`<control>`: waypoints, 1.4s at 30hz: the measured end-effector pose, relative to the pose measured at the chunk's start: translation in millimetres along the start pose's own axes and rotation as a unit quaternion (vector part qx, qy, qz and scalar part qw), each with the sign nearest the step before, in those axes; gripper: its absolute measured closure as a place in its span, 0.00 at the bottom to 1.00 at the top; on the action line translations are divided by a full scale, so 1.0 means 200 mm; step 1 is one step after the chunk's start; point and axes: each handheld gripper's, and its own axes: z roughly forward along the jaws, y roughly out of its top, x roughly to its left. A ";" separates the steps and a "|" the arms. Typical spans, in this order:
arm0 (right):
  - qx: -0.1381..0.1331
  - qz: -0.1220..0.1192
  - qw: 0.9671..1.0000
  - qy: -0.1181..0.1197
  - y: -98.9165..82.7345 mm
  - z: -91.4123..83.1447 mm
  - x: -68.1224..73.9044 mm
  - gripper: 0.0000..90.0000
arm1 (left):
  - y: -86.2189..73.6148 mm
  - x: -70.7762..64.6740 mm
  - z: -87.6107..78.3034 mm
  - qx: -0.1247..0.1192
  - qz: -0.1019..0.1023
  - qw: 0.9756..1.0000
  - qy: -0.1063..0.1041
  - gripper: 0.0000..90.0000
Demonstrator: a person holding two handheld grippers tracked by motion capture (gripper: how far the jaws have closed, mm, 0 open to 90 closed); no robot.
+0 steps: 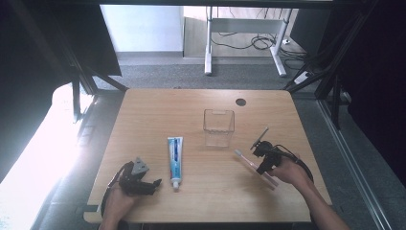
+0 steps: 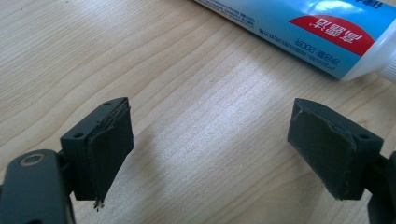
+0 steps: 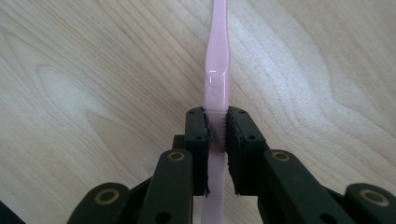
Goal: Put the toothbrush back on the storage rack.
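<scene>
Sitting on the wooden table (image 1: 201, 191) are one toothpaste tube (image 1: 175, 159), one pink toothbrush (image 1: 253, 166), and one clear plastic container (image 1: 219, 127), alongside two handheld grippers.

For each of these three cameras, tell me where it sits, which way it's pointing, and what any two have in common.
High view: above the person's side, facing forward and down on the table; both forearms, left gripper, right gripper.
Left gripper view: rides the left gripper, looking along open jaws at bare wood and the toothpaste tube.
Right gripper view: rides the right gripper, jaws clamped on the pink toothbrush.
Shared: high and left views show the toothpaste; high and right views the toothbrush.
</scene>
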 end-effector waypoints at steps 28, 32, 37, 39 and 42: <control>-0.113 -0.001 0.994 0.001 -0.04 -0.27 -0.01 0.88 | 0.00 0.02 -0.01 -0.022 -0.014 0.999 -0.019 0.15; -0.128 0.000 0.992 -0.002 -0.03 -0.31 -0.01 0.88 | 0.00 0.02 -0.02 -0.024 -0.014 0.999 -0.020 0.15; -0.141 0.000 0.990 -0.001 -0.01 -0.35 -0.01 0.88 | 0.00 0.01 -0.01 -0.023 -0.010 0.999 -0.020 0.15; -0.143 0.000 0.990 0.000 -0.01 -0.35 -0.01 0.88 | 0.00 0.01 -0.01 -0.023 -0.009 1.000 -0.020 0.15; -0.149 -0.004 0.989 -0.002 0.01 -0.36 0.00 0.88 | 0.00 0.01 -0.01 -0.021 -0.007 1.000 -0.021 0.15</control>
